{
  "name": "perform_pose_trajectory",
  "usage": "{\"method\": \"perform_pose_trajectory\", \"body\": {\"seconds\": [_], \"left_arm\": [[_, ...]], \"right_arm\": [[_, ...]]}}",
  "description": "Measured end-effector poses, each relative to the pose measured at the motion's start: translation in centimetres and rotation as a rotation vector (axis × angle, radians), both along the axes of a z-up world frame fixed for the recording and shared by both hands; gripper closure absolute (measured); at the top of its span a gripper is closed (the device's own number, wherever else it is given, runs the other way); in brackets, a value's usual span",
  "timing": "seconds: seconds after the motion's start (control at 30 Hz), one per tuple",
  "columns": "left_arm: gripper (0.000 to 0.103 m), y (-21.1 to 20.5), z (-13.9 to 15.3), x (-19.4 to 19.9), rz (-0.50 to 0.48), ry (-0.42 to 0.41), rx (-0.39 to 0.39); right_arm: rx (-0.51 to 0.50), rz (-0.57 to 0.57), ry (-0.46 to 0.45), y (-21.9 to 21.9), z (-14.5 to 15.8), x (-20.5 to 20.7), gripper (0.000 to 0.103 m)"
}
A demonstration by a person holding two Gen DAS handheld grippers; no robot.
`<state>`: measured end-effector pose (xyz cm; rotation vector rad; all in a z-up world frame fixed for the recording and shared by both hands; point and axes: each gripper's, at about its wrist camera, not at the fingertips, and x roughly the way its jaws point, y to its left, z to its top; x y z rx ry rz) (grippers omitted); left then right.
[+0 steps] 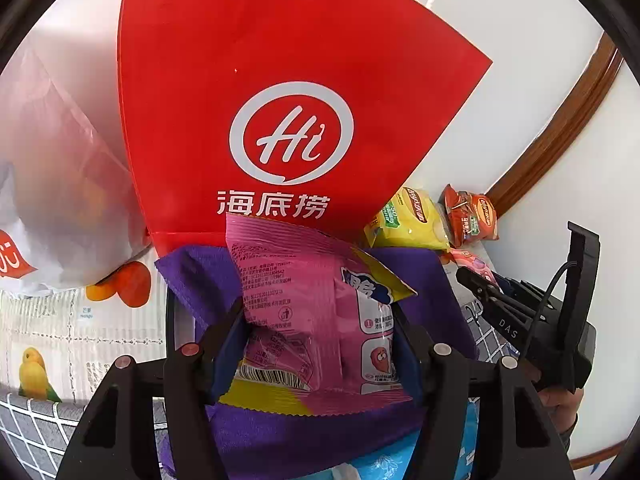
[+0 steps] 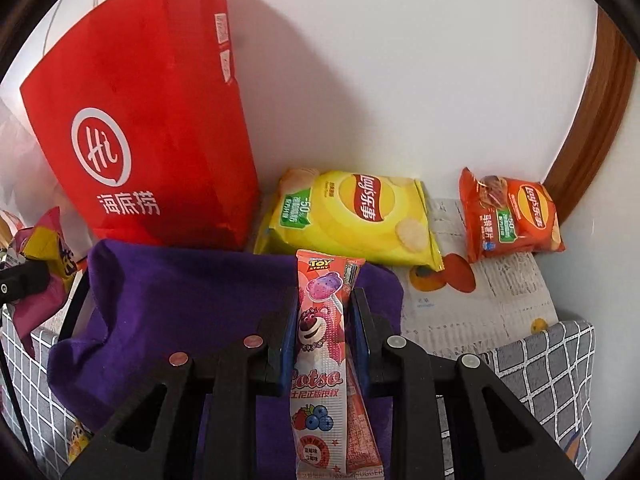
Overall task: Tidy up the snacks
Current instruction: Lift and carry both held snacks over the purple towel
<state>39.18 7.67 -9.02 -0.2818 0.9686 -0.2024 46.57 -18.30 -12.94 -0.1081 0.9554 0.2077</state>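
My left gripper (image 1: 320, 344) clamps the pink bag (image 1: 316, 312); my right gripper (image 2: 322, 332) pinches the Lotso stick (image 2: 320, 340). Both hang over the purple bin (image 2: 180, 300). I should lower them inside before I let go.

The red paper bag (image 1: 280, 80) hides the left ends of the yellow crisp packet (image 1: 412, 218); the pink snack pouch (image 1: 320, 320) covers the purple cloth bin's (image 1: 192, 276) inside.

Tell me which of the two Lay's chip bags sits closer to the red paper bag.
The yellow Lay's bag. It lies right beside the red paper bag, while the orange Lay's bag sits farther right, by the wooden trim.
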Motion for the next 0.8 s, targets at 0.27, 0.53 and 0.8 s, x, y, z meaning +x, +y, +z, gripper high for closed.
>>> {"method": "perform_pose_trajectory", "body": {"seconds": [0.27,0.53,0.8], "left_arm": [[0.04,-0.4,-0.1,0.1,-0.005,0.003,0.004],[0.04,-0.7,-0.7,0.4,-0.013,0.02,0.009],[0.04,-0.3,-1.6,1.1,0.01,0.06,0.021]], "right_arm": [[-0.019,0.004,0.043,0.1,-1.3,0.4,0.078],[-0.029,0.016,0.052,0.5,-1.5,0.4,0.078],[-0.035,0.015,0.065,0.3,-1.8,0.5,0.078]]}}
